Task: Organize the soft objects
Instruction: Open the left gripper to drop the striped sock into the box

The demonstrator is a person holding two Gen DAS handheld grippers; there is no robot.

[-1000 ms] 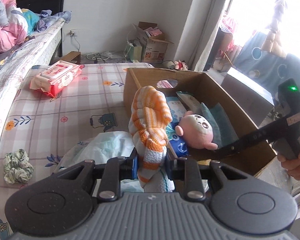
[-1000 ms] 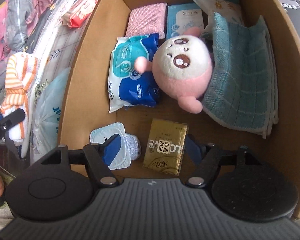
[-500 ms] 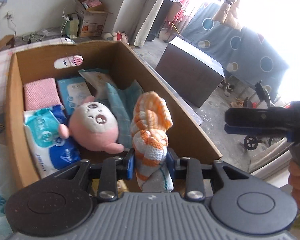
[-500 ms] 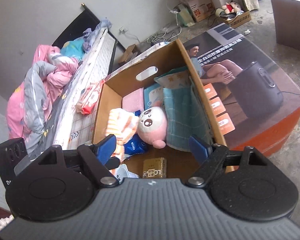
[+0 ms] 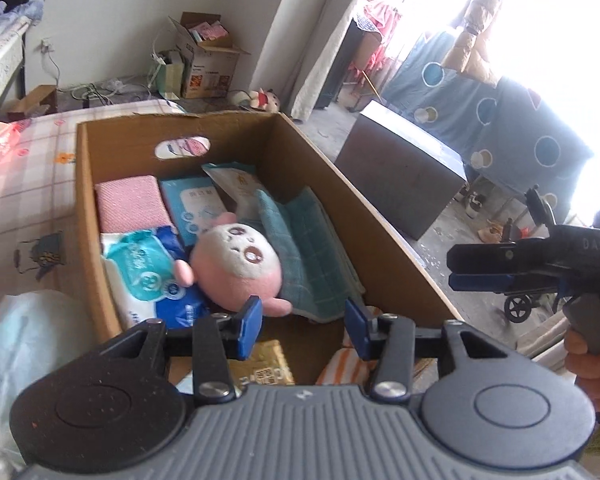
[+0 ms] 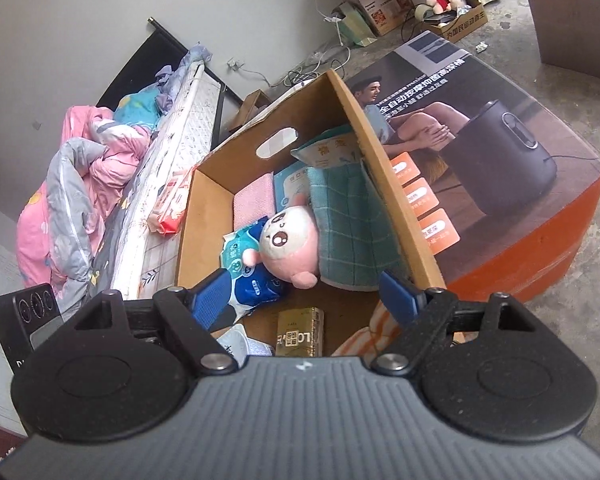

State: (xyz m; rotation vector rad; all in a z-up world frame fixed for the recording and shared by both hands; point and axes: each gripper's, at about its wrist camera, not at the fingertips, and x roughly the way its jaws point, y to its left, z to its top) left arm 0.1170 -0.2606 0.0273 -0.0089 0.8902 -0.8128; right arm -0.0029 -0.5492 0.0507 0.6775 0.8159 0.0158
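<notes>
Orange-striped knit sock (image 5: 342, 364) in cardboard box (image 5: 85, 200)

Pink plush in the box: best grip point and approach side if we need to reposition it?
Grip the pink plush across its round head, coming from above through the cardboard box's open top. The head is the bulkiest exposed part; the teal towel crowds one side and the blue wipes pack the other, so the small limbs would probably slip.
</notes>
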